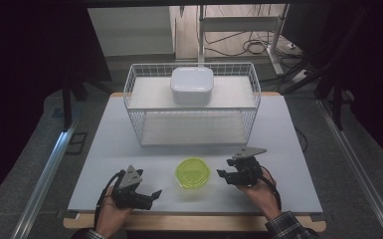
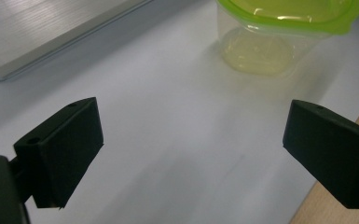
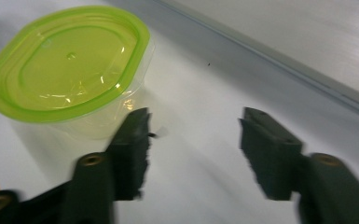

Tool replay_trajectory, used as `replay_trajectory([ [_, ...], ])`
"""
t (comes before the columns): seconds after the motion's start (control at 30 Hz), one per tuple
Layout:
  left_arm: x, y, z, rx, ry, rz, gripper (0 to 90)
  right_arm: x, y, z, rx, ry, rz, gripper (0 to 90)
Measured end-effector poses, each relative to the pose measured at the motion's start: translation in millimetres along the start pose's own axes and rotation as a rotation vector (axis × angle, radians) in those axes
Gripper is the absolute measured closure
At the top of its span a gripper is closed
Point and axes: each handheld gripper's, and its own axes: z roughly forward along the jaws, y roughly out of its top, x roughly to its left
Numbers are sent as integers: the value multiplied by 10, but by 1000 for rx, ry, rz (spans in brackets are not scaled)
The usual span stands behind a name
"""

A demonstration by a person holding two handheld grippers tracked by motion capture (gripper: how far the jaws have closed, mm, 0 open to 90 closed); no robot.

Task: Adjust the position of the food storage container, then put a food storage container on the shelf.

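Note:
A clear plastic tub with a lime-green lid (image 1: pixel 192 172) stands on the white table near its front edge, between my two grippers. My left gripper (image 1: pixel 155 194) rests low to the tub's left, its jaws wide apart with nothing between them; from it the tub (image 2: pixel 279 32) lies ahead to the right. My right gripper (image 1: pixel 224 176) hovers just right of the tub, jaws apart and empty. In the right gripper view (image 3: pixel 193 135) the tub (image 3: pixel 70 65) sits to the upper left, close beside one jaw but outside the gap.
A white wire basket (image 1: pixel 251 107) stands across the back half of the table, with a white lidded box (image 1: pixel 192 84) on its top shelf. The table's wooden front edge (image 1: pixel 194 221) runs just below both hands. Dark floor and metal rails flank the table.

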Motion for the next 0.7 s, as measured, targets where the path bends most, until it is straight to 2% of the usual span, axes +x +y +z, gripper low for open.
replay_trajectory([
  [0.03,-13,-19,-17,5,6,2,44,6,-22,-35,-10,1,-7,312],
  [0.07,-13,-19,-17,5,6,2,44,6,-22,-35,-10,1,-7,312],
  [0.1,-16,-30,-27,3,7,0,43,16,-66,-56,-7,8,-8,250],
  [0.13,-16,-37,-33,1,7,0,43,16,-66,-56,-7,8,-8,250],
  [0.23,-24,-58,-50,-9,15,7,37,50,-155,-58,4,31,-14,157],
  [0.37,-46,-77,-50,-3,13,18,34,91,-209,-58,9,57,-12,105],
  [0.53,-55,-76,-41,-3,14,25,33,100,-212,-56,3,58,-28,73],
  [0.63,-48,-79,-32,-1,13,30,32,91,-207,-53,0,57,-22,64],
  [0.7,-44,-84,-29,-2,10,25,32,97,-191,-48,-21,60,-1,61],
])
